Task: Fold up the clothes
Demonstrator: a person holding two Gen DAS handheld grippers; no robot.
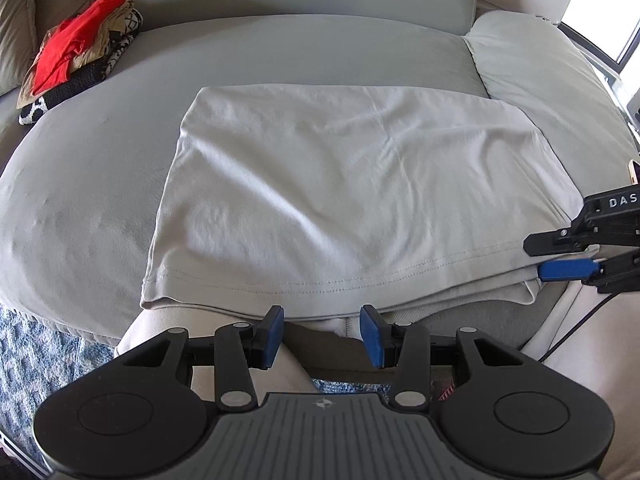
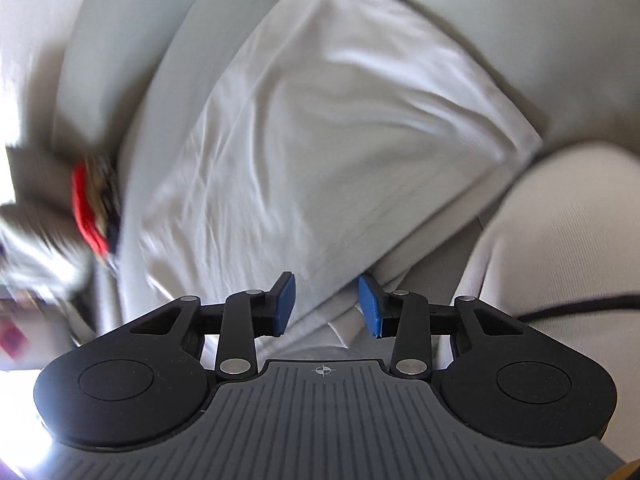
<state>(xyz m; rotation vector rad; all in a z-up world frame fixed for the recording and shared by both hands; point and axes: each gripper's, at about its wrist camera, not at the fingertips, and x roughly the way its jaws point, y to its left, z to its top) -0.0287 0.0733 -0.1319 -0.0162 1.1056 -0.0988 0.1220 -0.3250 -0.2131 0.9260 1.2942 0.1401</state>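
Pale grey cotton T-shirt [image 1: 352, 200], folded once, lies flat on the grey sofa cushion [image 1: 100, 168], hem toward me. My left claw [image 1: 322, 334] hovers part-open and empty at the hem; my right claw [image 2: 326, 306] straddles the near corner, unclamped. I should pinch both layers evenly before lifting.

A pale grey shirt [image 1: 340, 200] is lying on a light grey-green sofa cushion [image 1: 100, 184]. At the upper left of the frame, a red garment [image 1: 68, 48] is sitting on a black-and-white patterned cloth [image 1: 80, 80]. Both grippers are showing blue pads [image 1: 274, 336].
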